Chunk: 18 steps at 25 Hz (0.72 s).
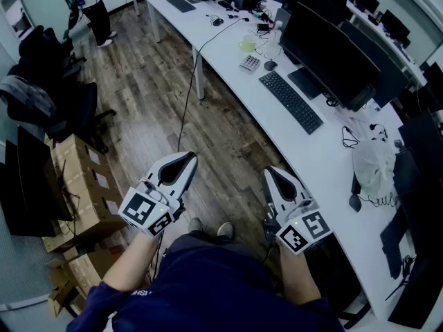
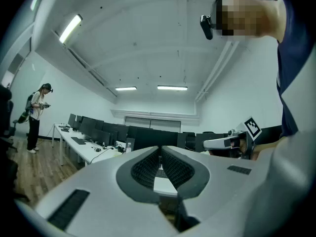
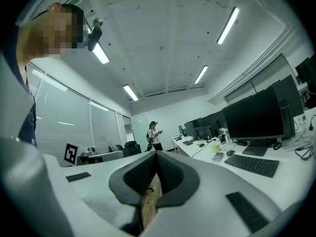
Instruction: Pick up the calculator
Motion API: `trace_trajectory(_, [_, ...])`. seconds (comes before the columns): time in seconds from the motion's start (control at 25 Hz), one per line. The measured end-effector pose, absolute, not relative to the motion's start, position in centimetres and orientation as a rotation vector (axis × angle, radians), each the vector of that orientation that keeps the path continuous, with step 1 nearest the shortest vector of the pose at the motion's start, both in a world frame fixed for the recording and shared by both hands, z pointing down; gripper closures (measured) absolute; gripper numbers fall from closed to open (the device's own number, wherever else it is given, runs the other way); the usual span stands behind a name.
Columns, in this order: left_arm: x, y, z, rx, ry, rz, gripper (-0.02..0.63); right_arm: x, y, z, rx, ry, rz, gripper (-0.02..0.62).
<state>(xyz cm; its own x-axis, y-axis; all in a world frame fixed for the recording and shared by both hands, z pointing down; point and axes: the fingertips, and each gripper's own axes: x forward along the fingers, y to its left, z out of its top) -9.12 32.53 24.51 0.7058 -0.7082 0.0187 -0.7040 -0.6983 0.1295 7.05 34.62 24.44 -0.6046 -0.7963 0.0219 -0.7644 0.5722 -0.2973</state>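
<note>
Holding both hand-held grippers level and empty, well short of the calculator

We carry the left hand-held gripper (image 2: 160, 149) and the right hand-held gripper (image 3: 156, 155) side by side in front of our body, over the wooden floor (image 1: 208, 116), each with its jaws pressed together on nothing; we judge they are closed and low because nothing to grasp is within reach. The calculator (image 1: 250, 62) lies far ahead on the long white worktop (image 1: 322, 161), just beside a mouse (image 1: 270, 65), between a green cup (image 1: 248, 44) and the far end of a keyboard (image 1: 291, 102), near a dark monitor (image 1: 325, 50). To our reading the pick-up has not begun: we would need to walk along the worktop and part one pair of jaws first
</note>
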Motion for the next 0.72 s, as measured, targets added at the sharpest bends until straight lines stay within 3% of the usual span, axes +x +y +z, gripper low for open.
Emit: trace_trajectory(0.72, [-9.01, 31.56, 24.82, 2.792, -1.138, -0.034, 0.563, 6.37, 33.75, 24.41, -1.327, 2.711, -0.400, 0.592])
